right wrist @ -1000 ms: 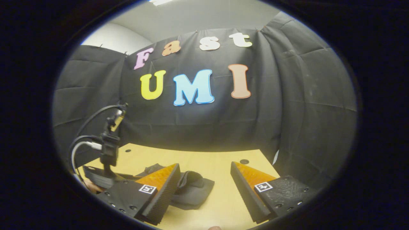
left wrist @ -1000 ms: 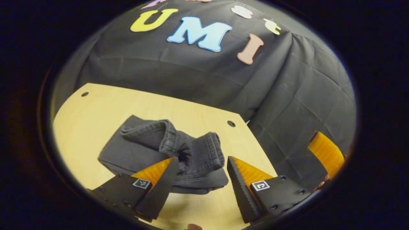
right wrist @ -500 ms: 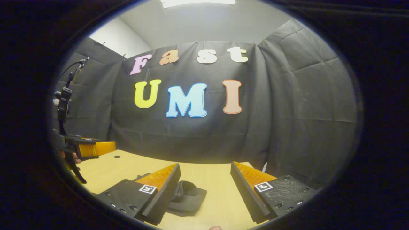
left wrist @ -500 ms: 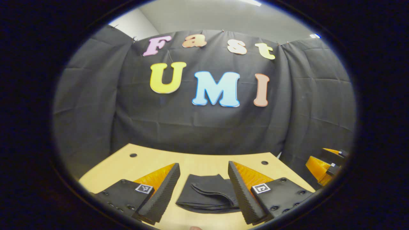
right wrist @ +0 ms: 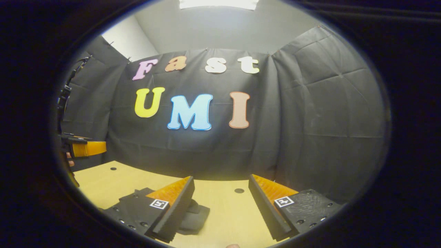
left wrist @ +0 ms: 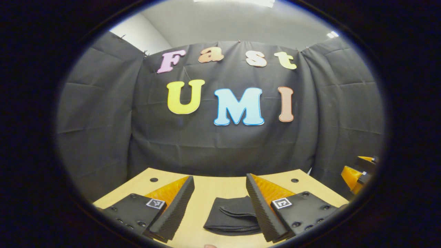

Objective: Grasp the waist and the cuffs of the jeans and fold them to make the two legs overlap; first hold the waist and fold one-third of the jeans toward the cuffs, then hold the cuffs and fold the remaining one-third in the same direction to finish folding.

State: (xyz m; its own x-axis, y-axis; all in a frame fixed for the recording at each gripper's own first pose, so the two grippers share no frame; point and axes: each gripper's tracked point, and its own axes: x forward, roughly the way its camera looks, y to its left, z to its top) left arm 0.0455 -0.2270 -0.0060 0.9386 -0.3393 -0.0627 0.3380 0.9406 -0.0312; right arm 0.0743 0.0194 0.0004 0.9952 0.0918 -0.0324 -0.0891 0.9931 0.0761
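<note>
— Where the left tool (left wrist: 219, 206) sits nearest in the left gripper view: released, fingers spread wide, gripping nothing, held above the counter (left wrist: 210, 186).
— And past it?
— Folded dark jeans (left wrist: 234, 217), lying flat on the counter between the two fingers' lines, closer to the near edge than to the far edge, untouched.
— Over on the right gripper view?
— Right tool (right wrist: 220, 210) likewise released, empty. Jeans (right wrist: 196, 215) partly hidden behind its left finger, resting on the counter (right wrist: 227, 203).
— Farther off?
— Left tool (right wrist: 88, 148) off the counter's left edge, with a hand behind it; right tool (left wrist: 358, 172) beyond the right edge in the left gripper view. Black cloth wall (left wrist: 103, 113) behind the far edge.
</note>
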